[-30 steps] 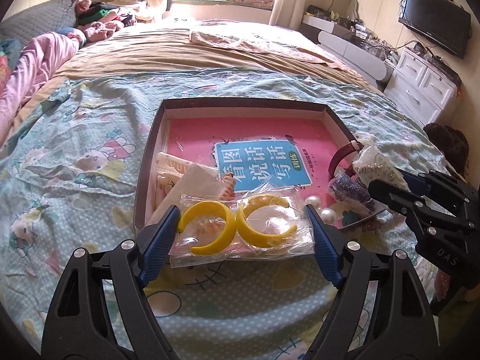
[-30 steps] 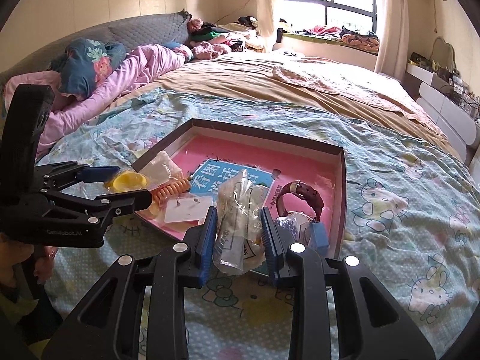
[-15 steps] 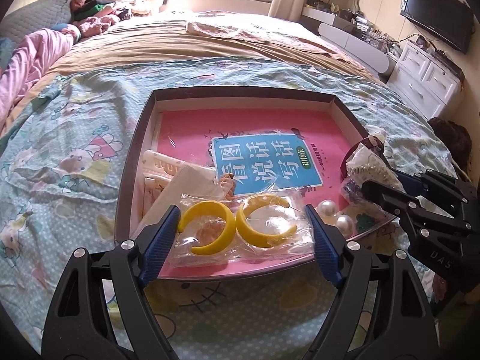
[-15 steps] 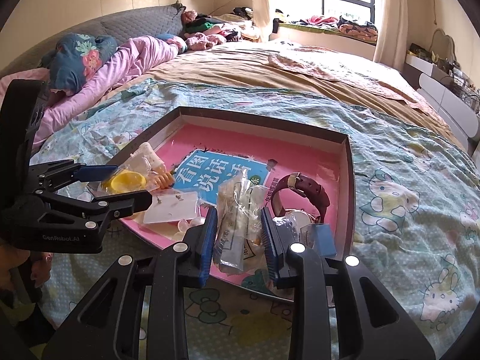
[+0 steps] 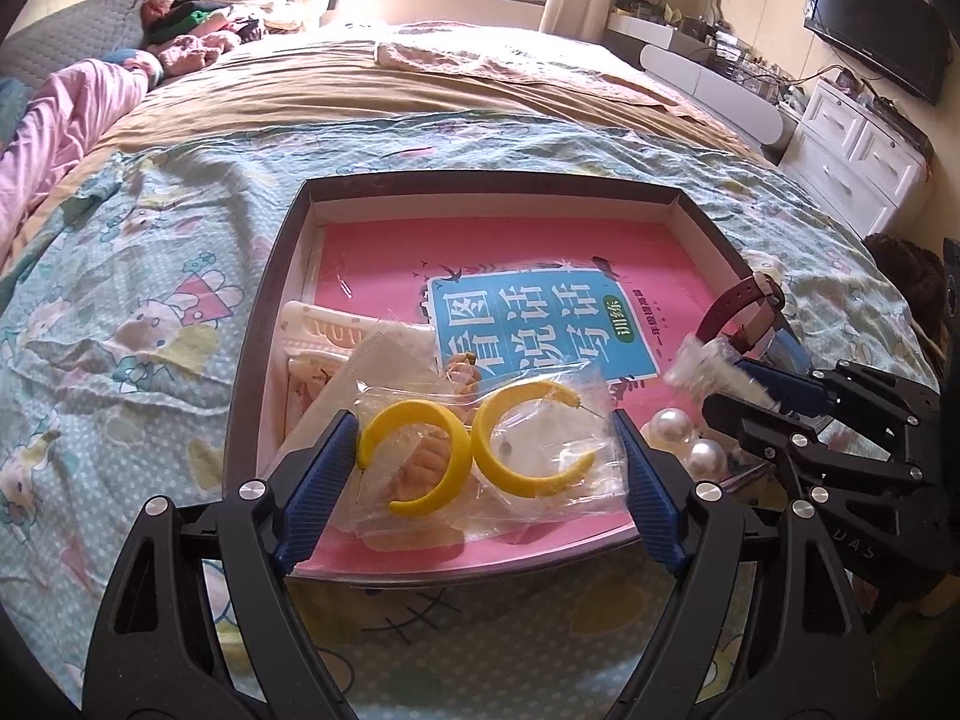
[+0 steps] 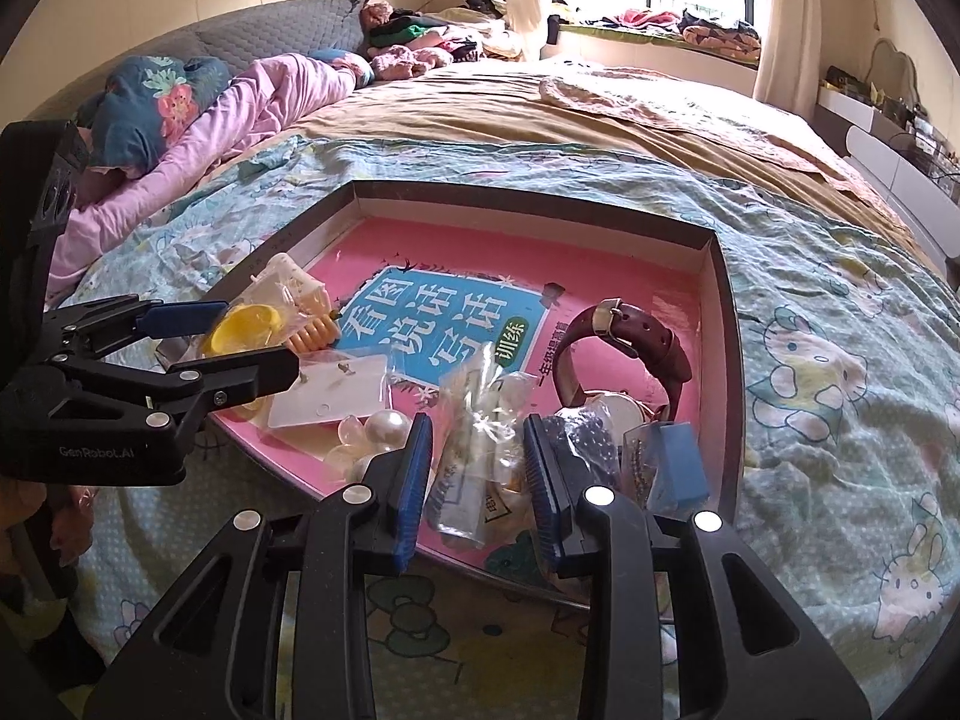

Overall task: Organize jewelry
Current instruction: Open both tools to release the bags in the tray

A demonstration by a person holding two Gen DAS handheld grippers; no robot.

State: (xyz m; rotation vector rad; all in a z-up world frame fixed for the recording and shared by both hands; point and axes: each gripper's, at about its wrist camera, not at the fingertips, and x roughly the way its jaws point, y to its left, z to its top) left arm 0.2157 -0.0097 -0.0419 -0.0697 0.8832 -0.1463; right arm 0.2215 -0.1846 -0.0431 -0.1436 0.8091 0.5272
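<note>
Item: shallow box tray (image 5: 273, 324), dark rim, pink lining, set on the bed (image 5: 150, 312) over a cartoon-print cover. It serves as the collecting place for the jewelry, so the pieces lie loose inside it rather than on the bedding.

Contents, left to right:
- Clear packet of yellow hoop earrings (image 5: 480, 450), at the near rim. Held across its width by the left tongs (image 5: 483, 462), which stand wide with both blue pads against the packet's side edges; the wide hold suits a flat, slippery bag that would fold under a narrow pinch.
- Cream comb-like pieces (image 5: 318, 330) and a white card, along the left wall, partly under the packet.
- Blue-covered booklet (image 5: 540, 324), flat in the middle.
- Loose pearls (image 5: 675, 426), near the front right.
- Dark red strap watch (image 6: 630, 348), standing on its curled band by the right wall.
- Crumpled clear packet (image 6: 480, 450), between the pads of the right tongs (image 6: 477, 468). These have just been opening; the pads appear to stand slightly off the plastic, though glare makes contact hard to judge. Probably a release, the packet being low over the tray floor.

Status: both packets over or inside the tray; sorting unfinished.
</note>
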